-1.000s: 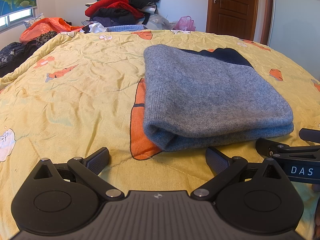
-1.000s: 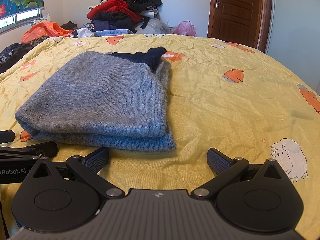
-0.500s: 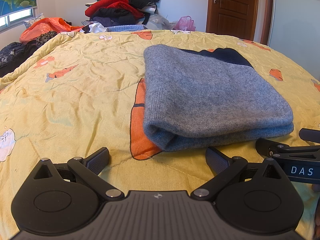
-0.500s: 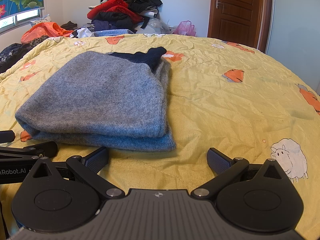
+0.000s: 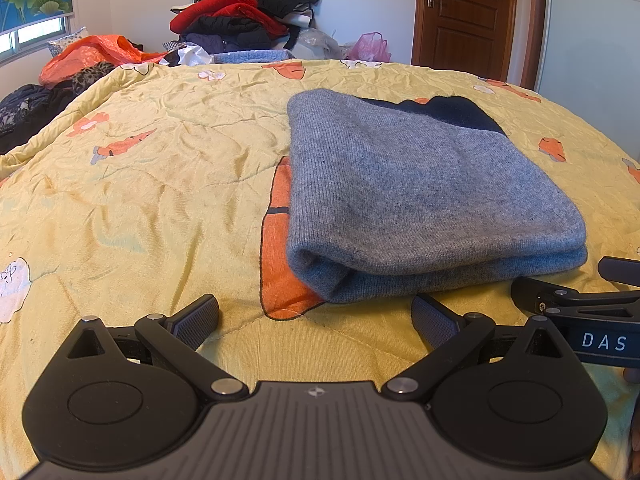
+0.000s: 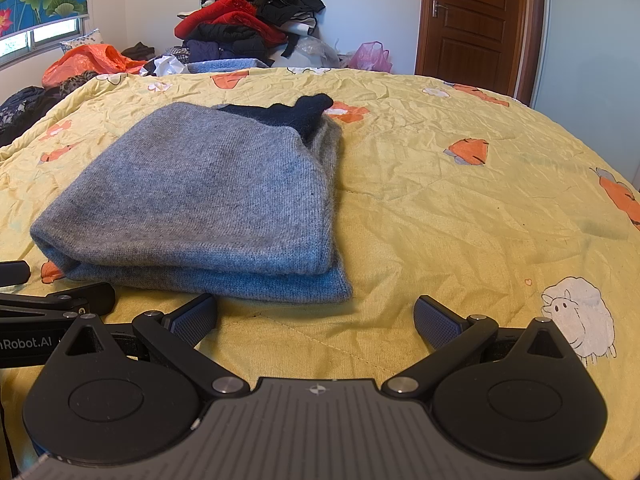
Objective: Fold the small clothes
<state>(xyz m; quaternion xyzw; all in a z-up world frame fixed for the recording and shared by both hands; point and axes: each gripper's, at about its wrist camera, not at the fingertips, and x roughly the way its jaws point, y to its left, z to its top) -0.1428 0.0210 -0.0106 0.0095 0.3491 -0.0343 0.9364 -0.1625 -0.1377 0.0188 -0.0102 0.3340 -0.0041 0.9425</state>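
Nothing has shifted over the last second: both of your tools sit exactly where they were, and the grey knitted sweater [image 5: 420,196] lies just as it did, so you are in a pause, not a move. Your left gripper [image 5: 316,316] rests low over the yellow quilt [image 5: 160,184] with its jaws spread wide and nothing between them; the sweater's near-left corner lies just ahead of its right finger, apart from it. Your right gripper [image 6: 316,316] is likewise spread wide and empty, with the sweater's near-right corner just ahead of its left finger. The sweater itself sits in the middle of the bed, folded over into a compact, stacked rectangle with a rounded fold along the near edge, and a dark navy part [image 6: 296,114] pokes out at the far end. Judging from that tidy shape and your two released tools side by side at the near edge, this garment looks finished, or close to it; the stillness reads as the end of a fold, not the start of one. If you want it neater, the navy part at the back is the only loose-looking bit. Otherwise, the heap of clothes [image 5: 244,12] beyond the far side of the bed is probably where your next piece comes from.
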